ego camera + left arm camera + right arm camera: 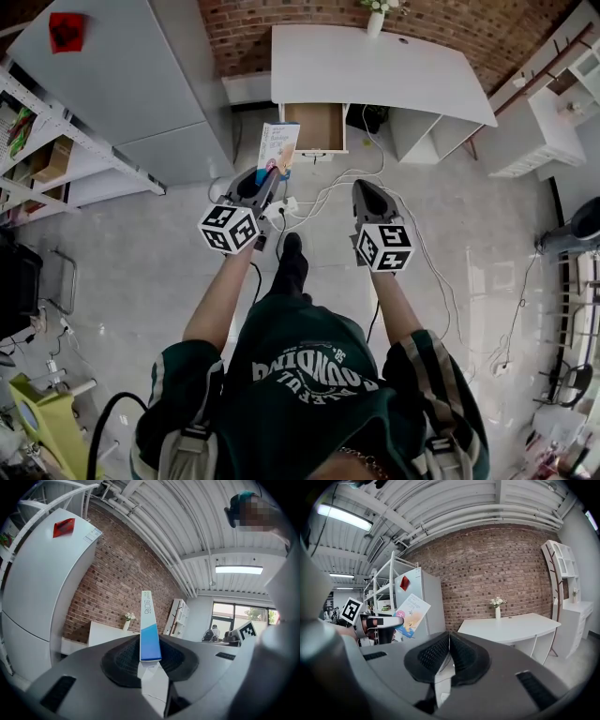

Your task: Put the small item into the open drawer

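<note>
My left gripper point(267, 180) clenches the thin box point(277, 150) by its lower end, upright, well short of the open drawer point(315, 127) under the desk point(375, 66) front edge. I'd carry it level past the drawer's front rim, then lower and release. My right gripper point(367, 195) is closed, empty.

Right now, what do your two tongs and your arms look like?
The left tongs and right tongs are grey, tapering shells with black ribbed pads. Each carries a white cube printed with black square markers. The person wears a dark green top with white-striped short sleeves.
</note>
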